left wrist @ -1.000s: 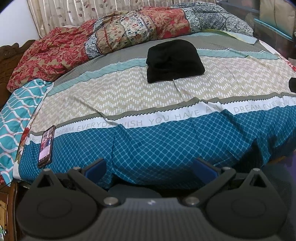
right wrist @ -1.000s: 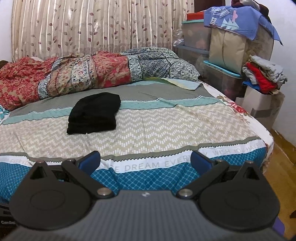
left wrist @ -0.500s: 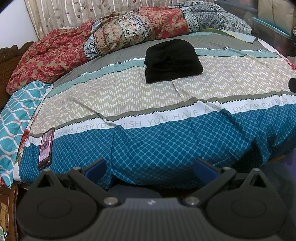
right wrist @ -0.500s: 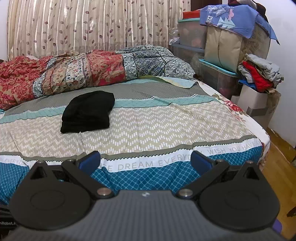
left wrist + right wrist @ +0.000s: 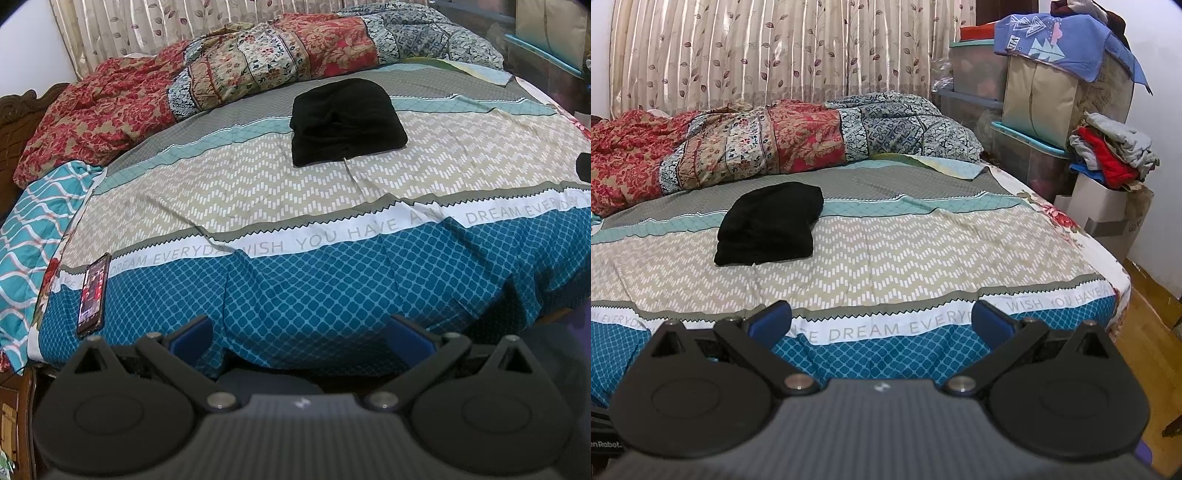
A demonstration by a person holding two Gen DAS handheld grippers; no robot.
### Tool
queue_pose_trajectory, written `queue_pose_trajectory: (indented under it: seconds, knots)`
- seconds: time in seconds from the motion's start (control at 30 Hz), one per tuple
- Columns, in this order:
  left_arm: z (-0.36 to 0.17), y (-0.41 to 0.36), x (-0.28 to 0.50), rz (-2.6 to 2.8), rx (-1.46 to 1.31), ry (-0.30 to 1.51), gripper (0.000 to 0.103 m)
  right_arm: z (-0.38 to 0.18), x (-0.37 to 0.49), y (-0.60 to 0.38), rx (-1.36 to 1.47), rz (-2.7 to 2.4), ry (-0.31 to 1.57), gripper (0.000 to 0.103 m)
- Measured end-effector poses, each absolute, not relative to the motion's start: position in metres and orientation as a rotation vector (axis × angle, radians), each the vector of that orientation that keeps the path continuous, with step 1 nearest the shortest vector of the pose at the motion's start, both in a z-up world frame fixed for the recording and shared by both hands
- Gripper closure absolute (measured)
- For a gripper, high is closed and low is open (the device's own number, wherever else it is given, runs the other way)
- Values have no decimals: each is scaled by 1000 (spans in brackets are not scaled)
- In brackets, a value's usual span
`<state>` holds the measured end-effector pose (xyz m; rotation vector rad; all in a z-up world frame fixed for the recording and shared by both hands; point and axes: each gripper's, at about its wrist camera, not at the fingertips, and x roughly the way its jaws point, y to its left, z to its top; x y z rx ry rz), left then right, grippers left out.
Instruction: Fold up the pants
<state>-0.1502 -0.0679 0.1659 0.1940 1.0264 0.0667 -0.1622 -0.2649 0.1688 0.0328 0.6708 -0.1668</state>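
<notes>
Both tongs, the left gripper [image 5: 299, 334] and right gripper [image 5: 881, 317], are backing away wide and empty; the black pants [image 5: 770, 223] are lying folded well ahead, apparently finished.

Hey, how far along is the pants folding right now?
Looks done: the black pants lie as a compact folded bundle on the bed. Nothing is in hand: the left gripper and right gripper are open, back at the bed's near edge. Nothing visibly left.
</notes>
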Motion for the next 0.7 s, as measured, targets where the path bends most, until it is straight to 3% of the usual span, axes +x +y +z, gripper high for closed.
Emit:
queue_pose_trajectory:
  seconds: [0.7]
  knots:
    - [165, -56, -153, 90, 165, 1020, 0, 186, -175, -217, 199, 142, 707, 0]
